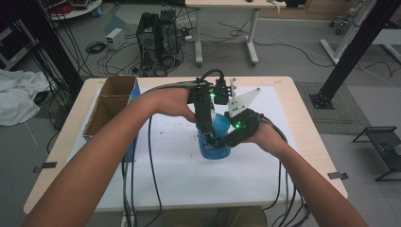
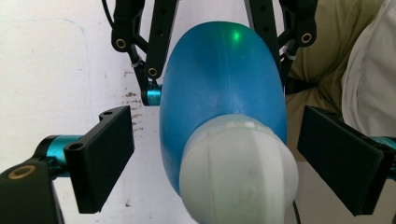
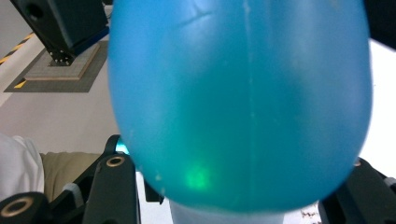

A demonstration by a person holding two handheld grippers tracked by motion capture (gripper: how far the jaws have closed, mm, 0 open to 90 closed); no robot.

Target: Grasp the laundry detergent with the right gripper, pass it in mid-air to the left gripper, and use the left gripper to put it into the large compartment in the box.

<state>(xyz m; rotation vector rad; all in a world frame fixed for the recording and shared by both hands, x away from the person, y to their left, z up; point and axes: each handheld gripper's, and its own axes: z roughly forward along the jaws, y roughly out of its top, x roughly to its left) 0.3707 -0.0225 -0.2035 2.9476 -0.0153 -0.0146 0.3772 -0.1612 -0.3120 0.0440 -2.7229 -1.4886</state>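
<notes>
An open cardboard box [image 1: 109, 106] sits at the desk's [image 1: 283, 87] far left edge. Behind, computer towers [image 1: 158, 35] stand on the floor among tangled cables [image 1: 120, 59].

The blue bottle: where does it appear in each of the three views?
High view: blue bottle stands at the table's middle, between both grippers.
Left gripper view: centre, seen from above, white cap nearest.
Right gripper view: its body spans most of the picture.
Shared landmark: the white cap.

One blue bottle [image 1: 215, 139] with one white cap [image 2: 238, 172] stood on the tabletop [image 1: 189, 175]. One cardboard box [image 1: 108, 106] sat there. Two grippers were present.
</notes>
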